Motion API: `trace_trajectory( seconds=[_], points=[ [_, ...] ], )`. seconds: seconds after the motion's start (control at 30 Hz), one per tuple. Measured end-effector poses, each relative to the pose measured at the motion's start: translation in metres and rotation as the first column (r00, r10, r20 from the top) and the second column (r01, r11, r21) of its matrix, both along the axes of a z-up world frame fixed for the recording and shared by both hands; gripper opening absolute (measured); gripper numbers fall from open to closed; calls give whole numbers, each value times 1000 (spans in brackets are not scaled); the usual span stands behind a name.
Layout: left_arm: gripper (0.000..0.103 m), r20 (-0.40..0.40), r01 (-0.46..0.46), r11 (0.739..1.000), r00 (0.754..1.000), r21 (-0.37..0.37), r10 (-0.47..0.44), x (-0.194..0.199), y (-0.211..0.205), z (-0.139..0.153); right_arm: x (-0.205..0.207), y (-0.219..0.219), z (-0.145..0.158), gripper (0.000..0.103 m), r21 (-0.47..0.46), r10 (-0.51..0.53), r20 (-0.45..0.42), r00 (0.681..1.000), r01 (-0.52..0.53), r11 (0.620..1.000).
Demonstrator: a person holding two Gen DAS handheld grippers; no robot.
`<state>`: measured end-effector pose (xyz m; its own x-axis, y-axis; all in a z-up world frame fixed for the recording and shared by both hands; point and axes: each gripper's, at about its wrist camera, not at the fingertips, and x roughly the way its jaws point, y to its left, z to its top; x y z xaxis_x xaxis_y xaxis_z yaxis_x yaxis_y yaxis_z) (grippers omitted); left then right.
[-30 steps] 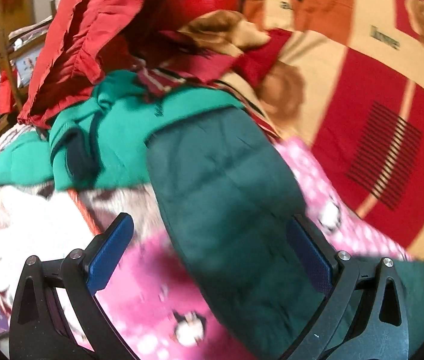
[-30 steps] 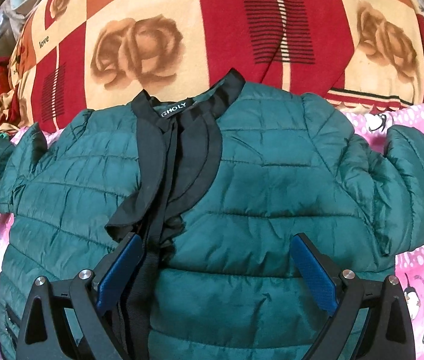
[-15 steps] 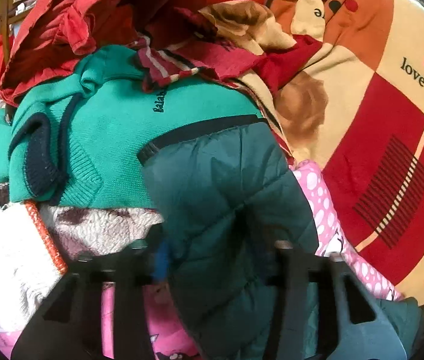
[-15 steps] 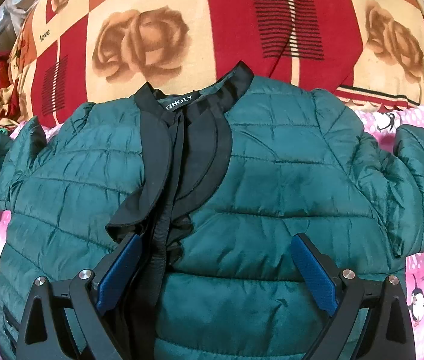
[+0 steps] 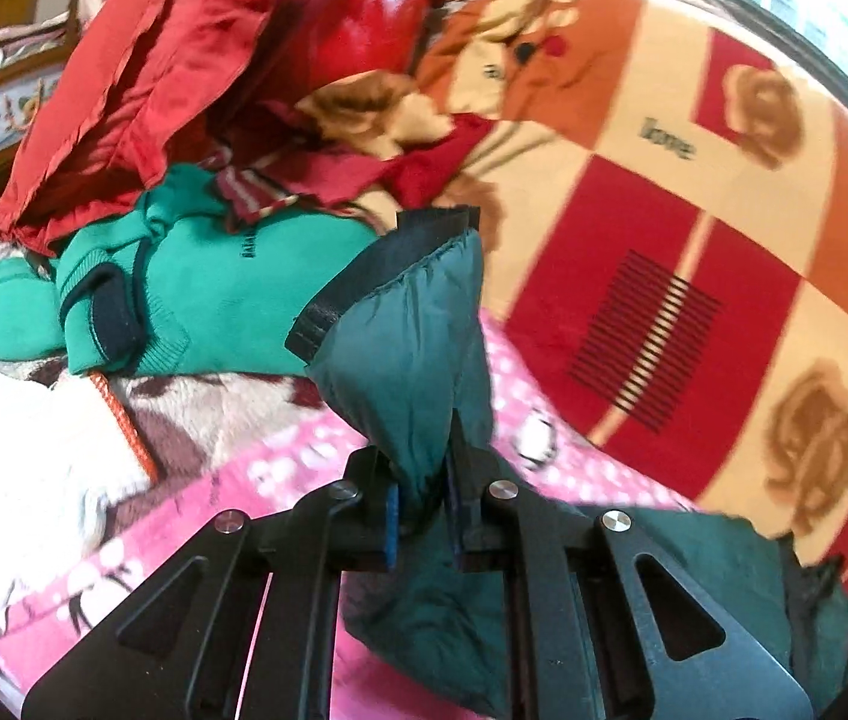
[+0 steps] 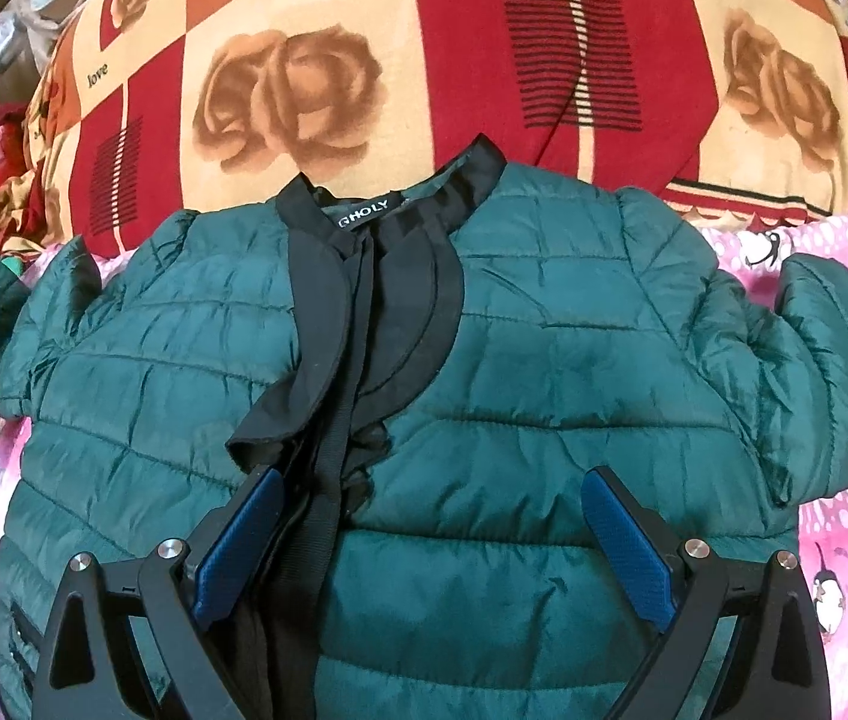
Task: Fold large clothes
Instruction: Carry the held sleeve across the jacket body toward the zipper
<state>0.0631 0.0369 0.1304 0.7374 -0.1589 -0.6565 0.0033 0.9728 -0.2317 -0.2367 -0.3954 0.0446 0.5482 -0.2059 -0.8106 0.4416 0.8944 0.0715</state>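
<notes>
Nearest us, our left gripper (image 5: 420,513) has just closed and pinches the sleeve (image 5: 417,354) of the dark green quilted jacket (image 6: 484,396), cuff raised off the pink sheet (image 5: 279,462). Our right gripper (image 6: 433,531) hovers spread wide above the jacket's chest. Beyond lies the rose-patterned blanket (image 6: 315,54).

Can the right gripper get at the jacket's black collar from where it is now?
Probably yes. The right gripper hangs open over the green jacket's chest, and the black collar lies bare just ahead, with nothing on it.
</notes>
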Motion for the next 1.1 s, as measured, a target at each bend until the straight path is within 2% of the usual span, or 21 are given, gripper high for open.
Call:
trace_trajectory(
  seconds=[0.17,0.3,0.6,0.8,1.1],
  points=[
    [10,3,66,998,998,3,-66,-33,-23,16,-3,1,-1,99,-27,0,-13,1000,-1,1000],
    [10,23,128,991,991,41,-129,-59,-45,28,-6,-1,0,99,-46,-4,-27,1000,2,999],
    [10,45,278,958,959,69,-281,-117,-105,54,-22,-7,5,99,-54,-25,-34,999,23,998],
    [10,38,352,931,934,94,-356,-144,-146,55,-33,-15,5,99,-41,-52,-27,998,51,998],
    [10,7,394,912,918,113,-397,-163,-186,45,-45,-24,8,99,-34,-76,-17,997,75,997]
  ],
)
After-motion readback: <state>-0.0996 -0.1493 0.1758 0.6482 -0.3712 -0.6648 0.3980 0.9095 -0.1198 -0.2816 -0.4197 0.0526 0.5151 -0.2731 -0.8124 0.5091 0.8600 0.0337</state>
